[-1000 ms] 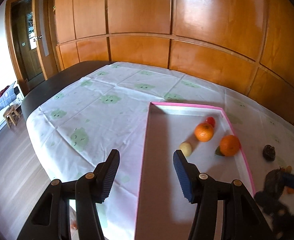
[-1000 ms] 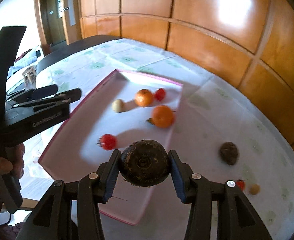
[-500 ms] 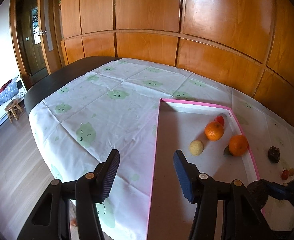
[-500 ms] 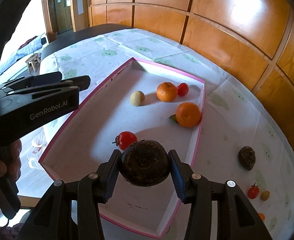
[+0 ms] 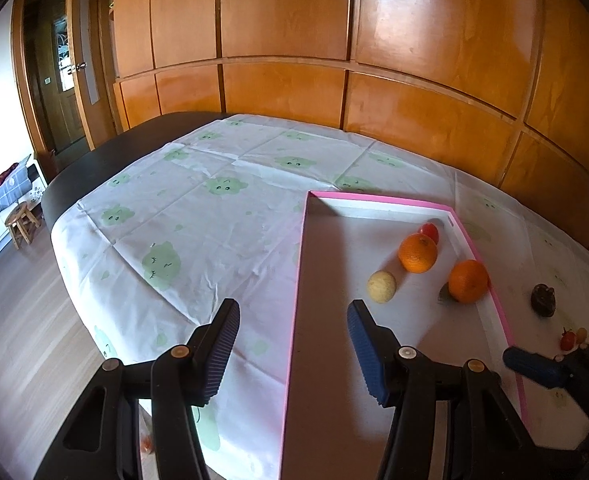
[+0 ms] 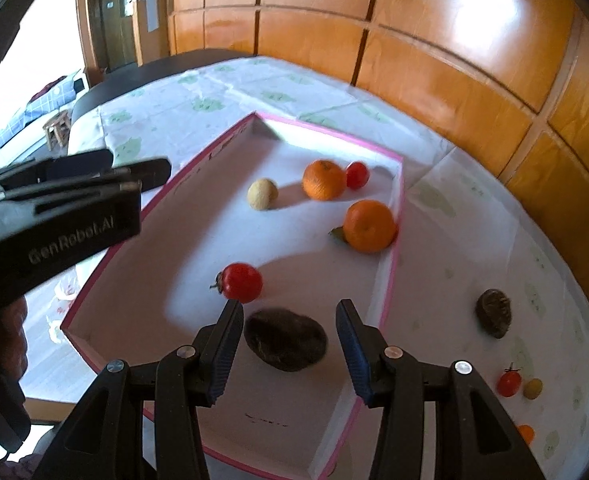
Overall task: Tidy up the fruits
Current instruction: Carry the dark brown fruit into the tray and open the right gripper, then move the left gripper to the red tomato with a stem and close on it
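A pink-rimmed white tray (image 6: 390,280) (image 5: 300,280) lies on the tablecloth. It holds two oranges (image 6: 368,225) (image 6: 323,179), two tomatoes (image 6: 241,282) (image 6: 357,175), a pale round fruit (image 6: 261,194) and a dark brown fruit (image 6: 284,344). My right gripper (image 6: 289,346) is open, its fingers on either side of the dark fruit, which lies on the tray floor. My left gripper (image 5: 293,350) is open and empty over the tray's left rim. It also shows in the right wrist view (image 6: 94,176).
Outside the tray on the right lie another dark fruit (image 6: 493,312) (image 5: 543,299), a small tomato (image 6: 509,383), a small yellow fruit (image 6: 533,388) and a small orange one (image 6: 526,434). Wooden wall panels stand behind the table. A stool (image 5: 22,224) stands on the floor at left.
My right gripper has opened and let go of the dark brown fruit, which now lies in the tray. Both grippers have shifted forward and slightly left.
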{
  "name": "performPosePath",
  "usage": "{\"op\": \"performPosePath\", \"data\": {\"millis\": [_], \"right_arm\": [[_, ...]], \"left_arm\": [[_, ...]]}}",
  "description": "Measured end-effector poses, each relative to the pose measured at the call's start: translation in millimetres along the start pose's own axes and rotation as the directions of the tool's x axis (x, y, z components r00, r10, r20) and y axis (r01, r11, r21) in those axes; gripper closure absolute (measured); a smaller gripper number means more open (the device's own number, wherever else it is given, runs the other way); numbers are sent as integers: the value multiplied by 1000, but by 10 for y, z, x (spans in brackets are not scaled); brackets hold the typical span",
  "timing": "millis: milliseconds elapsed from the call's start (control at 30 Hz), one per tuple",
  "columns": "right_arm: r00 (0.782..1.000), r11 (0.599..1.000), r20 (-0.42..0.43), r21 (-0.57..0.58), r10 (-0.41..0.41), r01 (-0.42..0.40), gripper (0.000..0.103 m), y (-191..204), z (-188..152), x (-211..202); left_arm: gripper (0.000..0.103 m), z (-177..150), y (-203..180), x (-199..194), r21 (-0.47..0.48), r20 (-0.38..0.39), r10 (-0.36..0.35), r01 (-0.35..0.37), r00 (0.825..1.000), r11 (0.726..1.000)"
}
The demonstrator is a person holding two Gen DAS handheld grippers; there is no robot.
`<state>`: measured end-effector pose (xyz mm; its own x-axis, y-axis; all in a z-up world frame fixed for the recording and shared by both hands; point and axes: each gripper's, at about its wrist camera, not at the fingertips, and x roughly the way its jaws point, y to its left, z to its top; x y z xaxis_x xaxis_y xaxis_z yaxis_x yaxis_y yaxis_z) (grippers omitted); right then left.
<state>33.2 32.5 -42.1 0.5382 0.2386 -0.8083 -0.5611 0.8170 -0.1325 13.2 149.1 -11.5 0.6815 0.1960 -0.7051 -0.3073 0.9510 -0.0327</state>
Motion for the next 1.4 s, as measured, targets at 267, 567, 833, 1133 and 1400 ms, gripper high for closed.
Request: {"op": "performPosePath", "data": {"millis": [267,567,833,1133,1400], "right_arm": [[997,995,35,78,-64,61,54,-243,-15,-171],[994,988,50,119,-102,95,54,-448,-87,-274],[992,983,57,150,-114,104,54,-578,-138,-327],[991,977,41,177,-129,120,54,-862,-258,-371],[987,938,-26,308,-159,160,54,-1619,-512,-486]], "left_arm": [[45,3,-89,-46,18,6,-21,21,1000,1000],[45,11,-249,-117,57,15,-51,50,999,997],[44,-4,-400,-158,94,11,-75,73,997,993],[44,-17,-606,-210,149,1,-121,119,993,982],[42,-26,-856,-256,218,-20,-173,173,985,961]]}}
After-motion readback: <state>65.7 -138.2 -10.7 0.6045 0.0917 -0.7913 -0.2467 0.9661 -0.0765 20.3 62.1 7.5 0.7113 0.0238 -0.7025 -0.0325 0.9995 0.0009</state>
